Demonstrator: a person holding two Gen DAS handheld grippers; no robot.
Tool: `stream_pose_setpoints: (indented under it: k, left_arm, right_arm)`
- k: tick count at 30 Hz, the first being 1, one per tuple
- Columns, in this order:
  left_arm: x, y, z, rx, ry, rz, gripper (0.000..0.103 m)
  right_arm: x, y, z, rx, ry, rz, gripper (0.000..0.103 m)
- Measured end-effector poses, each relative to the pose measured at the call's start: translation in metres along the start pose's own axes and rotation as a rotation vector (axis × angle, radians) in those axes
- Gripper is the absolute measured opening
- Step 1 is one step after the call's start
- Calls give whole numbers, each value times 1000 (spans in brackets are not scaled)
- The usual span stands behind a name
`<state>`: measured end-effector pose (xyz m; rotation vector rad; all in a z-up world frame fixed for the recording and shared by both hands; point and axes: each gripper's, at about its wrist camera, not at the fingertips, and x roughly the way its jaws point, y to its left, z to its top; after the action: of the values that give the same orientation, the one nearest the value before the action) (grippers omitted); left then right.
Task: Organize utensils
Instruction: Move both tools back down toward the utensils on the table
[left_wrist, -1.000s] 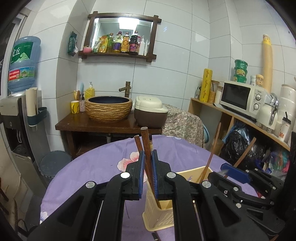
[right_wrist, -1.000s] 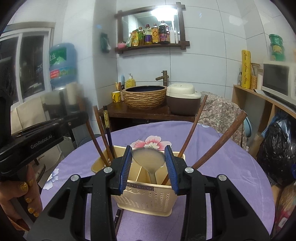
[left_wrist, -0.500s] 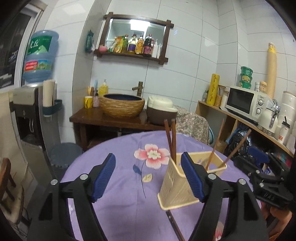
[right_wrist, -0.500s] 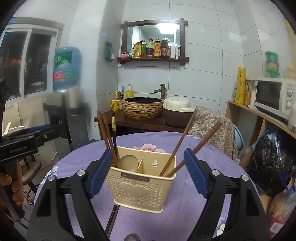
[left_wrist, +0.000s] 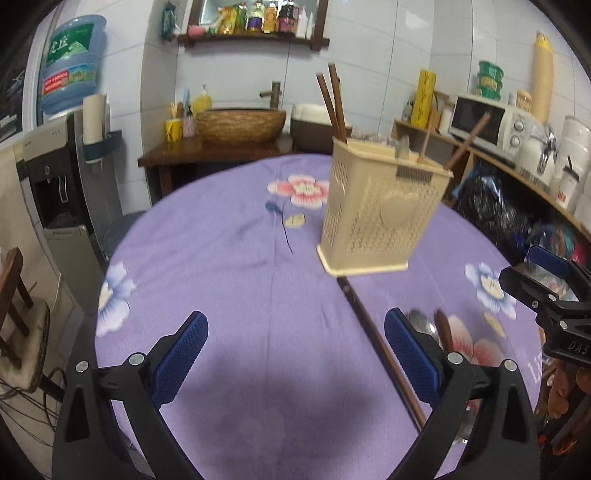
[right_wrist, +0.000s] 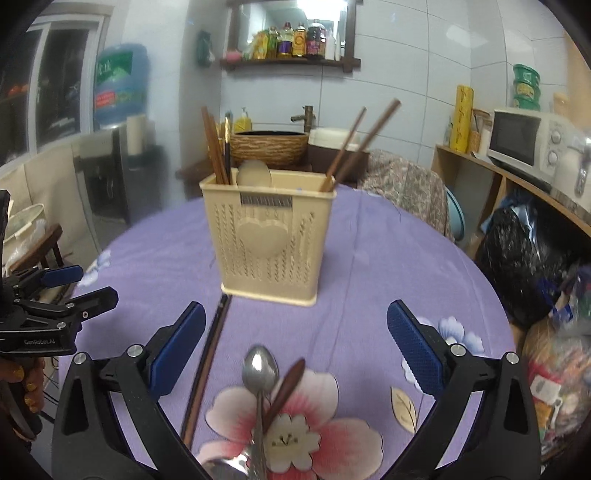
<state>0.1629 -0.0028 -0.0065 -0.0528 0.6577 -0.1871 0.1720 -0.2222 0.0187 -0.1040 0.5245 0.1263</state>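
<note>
Both grippers, the left gripper (left_wrist: 293, 354) and right gripper (right_wrist: 295, 347), are just opening wide, holding nothing, getting ready to pick. A metal spoon (right_wrist: 259, 373) is lying near the table's (right_wrist: 388, 258) front edge, bowl pointing toward the utensil basket (right_wrist: 267, 245) in the middle. Beside it, a long chopstick (right_wrist: 207, 363) is pointing there too.

The utensil holder (right_wrist: 269, 243) stands on the round table (right_wrist: 388, 266), chopsticks (right_wrist: 216, 146) upright inside. Before it lie a metal spoon (right_wrist: 259, 373) and, to its left, a loose chopstick (right_wrist: 207, 365).
</note>
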Motion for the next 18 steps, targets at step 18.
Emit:
stream_pose_setpoints:
  k: [18]
  left_arm:
    - [18,17,-49,-64,131,47,95]
  right_arm:
    - [23,-23,-76,68,228,-115,97]
